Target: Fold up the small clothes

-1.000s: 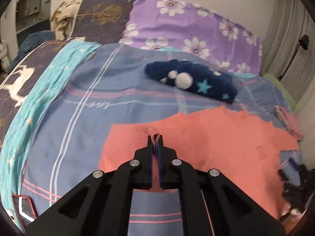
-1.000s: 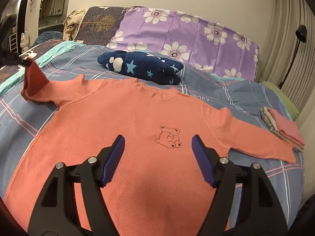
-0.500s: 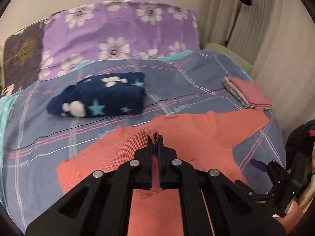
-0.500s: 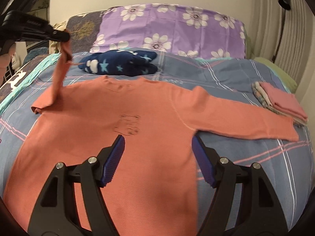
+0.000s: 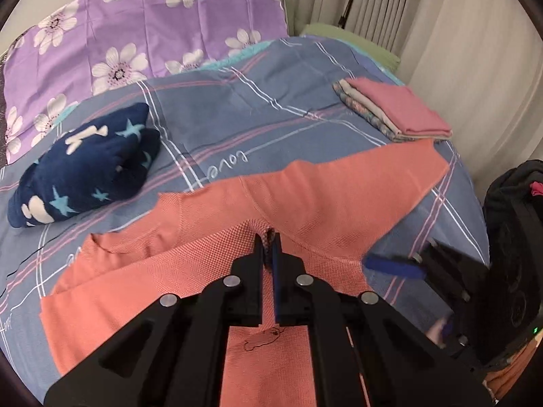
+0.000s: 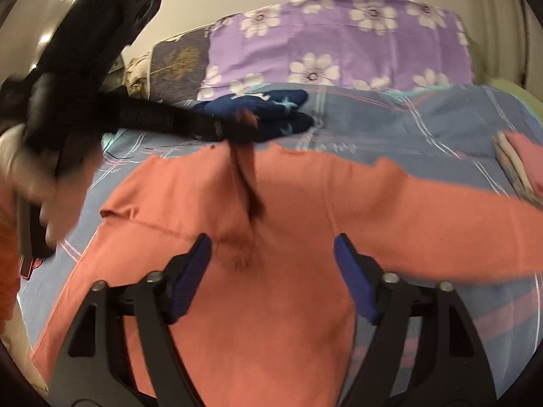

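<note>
A coral long-sleeved sweater point(image 5: 322, 196) lies flat on the checked blue bedspread point(image 5: 271, 101), front up, with a small bear drawing point(image 5: 268, 335) on the chest. My left gripper point(image 5: 269, 237) is shut on the cuff of one sleeve and holds it over the chest, so that sleeve lies folded across the body. In the right wrist view the left gripper point(image 6: 237, 130) reaches in from the left, and the sleeve hangs from it. My right gripper point(image 6: 275, 257) hovers over the sweater's point(image 6: 288, 322) lower body, its jaws opening, with nothing gripped. The other sleeve point(image 6: 441, 210) lies stretched to the right.
A rolled navy blanket with stars point(image 5: 85, 169) lies behind the sweater. A stack of folded clothes point(image 5: 393, 112) sits at the right edge of the bed by the outstretched cuff. A purple flowered pillow point(image 5: 152, 23) is at the head, and curtains point(image 5: 441, 34) and a black bag point(image 5: 516, 237) stand on the right.
My left gripper has carried the sleeve cuff from the sweater's left side across to above the chest. My right gripper has shifted over the sweater and its jaws stand a little wider.
</note>
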### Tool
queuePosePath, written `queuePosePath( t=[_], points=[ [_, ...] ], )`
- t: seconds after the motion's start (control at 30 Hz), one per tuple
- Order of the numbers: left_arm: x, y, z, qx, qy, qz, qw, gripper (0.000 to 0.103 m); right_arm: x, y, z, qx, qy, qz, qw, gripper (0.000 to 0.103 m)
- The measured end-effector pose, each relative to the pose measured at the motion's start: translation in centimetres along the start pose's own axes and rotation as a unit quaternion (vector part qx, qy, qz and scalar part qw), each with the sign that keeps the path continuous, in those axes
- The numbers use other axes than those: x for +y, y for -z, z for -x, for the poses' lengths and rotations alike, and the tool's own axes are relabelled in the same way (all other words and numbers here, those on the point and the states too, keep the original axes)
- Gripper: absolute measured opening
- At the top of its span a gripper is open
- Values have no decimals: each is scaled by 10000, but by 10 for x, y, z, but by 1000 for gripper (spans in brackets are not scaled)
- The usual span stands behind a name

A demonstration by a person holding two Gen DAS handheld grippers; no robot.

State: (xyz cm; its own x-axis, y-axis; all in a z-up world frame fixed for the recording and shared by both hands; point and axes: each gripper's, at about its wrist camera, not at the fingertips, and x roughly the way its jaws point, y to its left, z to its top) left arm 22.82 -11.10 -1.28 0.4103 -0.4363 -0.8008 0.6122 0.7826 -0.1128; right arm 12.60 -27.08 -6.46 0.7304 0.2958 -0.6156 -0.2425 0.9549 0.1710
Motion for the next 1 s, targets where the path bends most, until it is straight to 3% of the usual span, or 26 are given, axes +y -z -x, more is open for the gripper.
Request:
queuePosePath(
  t=[0.1,0.13,0.17,0.23,0.3,0.33,0.43,0.53,0.63,0.77,0.93,1.0],
  points=[
    [-2,-2,-1,42,-8,-32,10000,4,-2,-16,-28,218,-312,-286,9989,74],
    [-3,-4,0,31,-6,-50,10000,4,-2,-20,-39,325,-455,-413,9976,45],
    [-3,-5,2,3,-5,-69,10000,4,-3,-23,-45,420,-583,-511,9961,4],
    [-3,-7,7,-71,7,-105,9999,5,-12,-25,-52,541,-809,-986,9904,4],
    [1,-7,18,-210,-75,-112,9997,23,-26,-24,-44,375,-792,-1370,9867,4],
    [4,-4,26,-341,-198,-112,9992,35,-30,-25,-42,383,-723,-1434,9863,4],
    [26,24,66,-834,-678,-164,9941,44,-50,-15,-44,623,-686,-1751,9802,4],
    [52,67,91,-985,-1206,-42,9878,58,-63,-1,-54,882,-754,-2042,9720,4],
    [88,126,102,-734,-1763,253,9813,59,-63,5,-59,964,-687,-2052,9715,5],
    [132,197,96,-132,-2107,832,9739,59,-59,-2,-57,838,-645,-2005,9740,5],
    [159,222,76,31,-2199,1165,9685,59,-50,-30,-22,-16,-1012,-1833,9778,5],
    [164,218,67,-28,-2292,1188,9661,59,-45,-30,-20,-5,-754,-1589,9844,8]
  ],
)
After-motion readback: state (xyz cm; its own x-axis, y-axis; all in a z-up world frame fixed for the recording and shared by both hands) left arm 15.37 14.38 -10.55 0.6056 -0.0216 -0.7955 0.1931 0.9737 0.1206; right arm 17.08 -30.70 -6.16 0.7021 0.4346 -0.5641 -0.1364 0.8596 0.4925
